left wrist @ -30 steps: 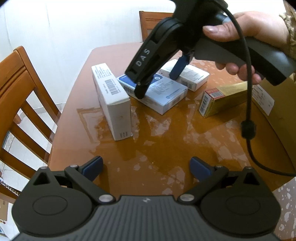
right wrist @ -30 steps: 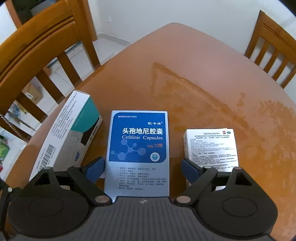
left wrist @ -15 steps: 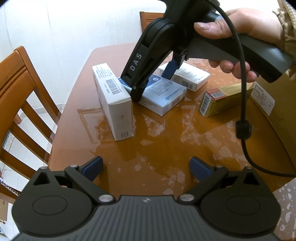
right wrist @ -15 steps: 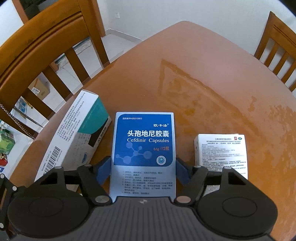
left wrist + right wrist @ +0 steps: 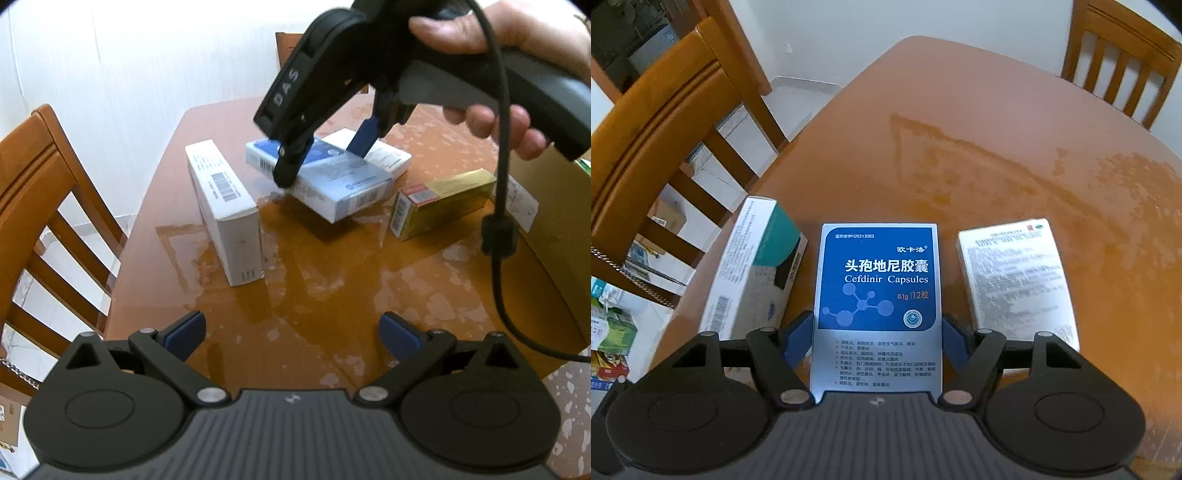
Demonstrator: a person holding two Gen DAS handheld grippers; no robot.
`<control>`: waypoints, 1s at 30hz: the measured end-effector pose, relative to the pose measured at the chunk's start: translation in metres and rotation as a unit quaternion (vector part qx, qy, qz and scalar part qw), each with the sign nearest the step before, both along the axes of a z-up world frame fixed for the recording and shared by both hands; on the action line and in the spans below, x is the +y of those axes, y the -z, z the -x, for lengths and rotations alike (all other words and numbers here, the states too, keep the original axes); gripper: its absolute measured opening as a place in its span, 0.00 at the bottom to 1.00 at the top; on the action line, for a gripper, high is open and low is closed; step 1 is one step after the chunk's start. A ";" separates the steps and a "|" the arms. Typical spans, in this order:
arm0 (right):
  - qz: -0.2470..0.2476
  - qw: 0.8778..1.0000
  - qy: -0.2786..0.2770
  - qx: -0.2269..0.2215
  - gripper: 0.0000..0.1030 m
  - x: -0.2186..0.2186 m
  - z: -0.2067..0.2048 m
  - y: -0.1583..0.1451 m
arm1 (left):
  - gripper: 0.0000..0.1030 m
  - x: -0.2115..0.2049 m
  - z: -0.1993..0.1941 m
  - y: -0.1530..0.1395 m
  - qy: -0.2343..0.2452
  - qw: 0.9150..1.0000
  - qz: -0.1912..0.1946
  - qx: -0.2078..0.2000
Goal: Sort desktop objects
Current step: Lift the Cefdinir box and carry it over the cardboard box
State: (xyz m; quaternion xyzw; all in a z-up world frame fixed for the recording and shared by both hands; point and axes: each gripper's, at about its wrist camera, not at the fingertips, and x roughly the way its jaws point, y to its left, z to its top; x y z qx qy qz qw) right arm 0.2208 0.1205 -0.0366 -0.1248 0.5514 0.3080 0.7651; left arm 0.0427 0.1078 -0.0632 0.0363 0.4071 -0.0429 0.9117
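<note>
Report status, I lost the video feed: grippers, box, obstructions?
Right gripper shut on blue capsule box, lifted off table. Left gripper open, empty. White boxes flank it.

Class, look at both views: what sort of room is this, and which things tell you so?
Probably a home dining room: a glossy brown wooden table with slatted wooden dining chairs around it, plain white walls, and cardboard medicine boxes lying on it.

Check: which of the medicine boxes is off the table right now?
The blue Cefdinir Capsules box, clamped in the right gripper and lifted tilted. The white barcode box, white box and gold box lie on the table.
</note>
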 end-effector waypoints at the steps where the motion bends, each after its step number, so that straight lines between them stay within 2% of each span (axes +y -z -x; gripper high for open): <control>1: -0.003 1.000 0.005 -0.002 0.74 -0.002 0.002 -0.003 | 0.97 -0.001 0.001 -0.002 0.001 1.000 -0.001 -0.003; 9: -0.041 0.999 0.029 -0.012 0.74 -0.013 0.028 -0.034 | 0.97 -0.004 0.021 -0.017 0.001 1.000 -0.005 -0.028; 18: -0.108 0.994 0.020 -0.020 0.74 -0.045 0.090 -0.089 | 0.97 -0.004 0.049 -0.030 0.000 0.999 -0.017 -0.033; 22: -0.129 0.991 0.016 -0.021 0.74 -0.073 0.112 -0.103 | 0.97 -0.017 0.060 -0.041 0.003 0.998 -0.039 -0.040; 30: -0.170 0.984 0.049 -0.026 0.74 -0.167 0.134 -0.122 | 0.97 -0.065 0.067 -0.068 0.005 0.996 -0.064 -0.054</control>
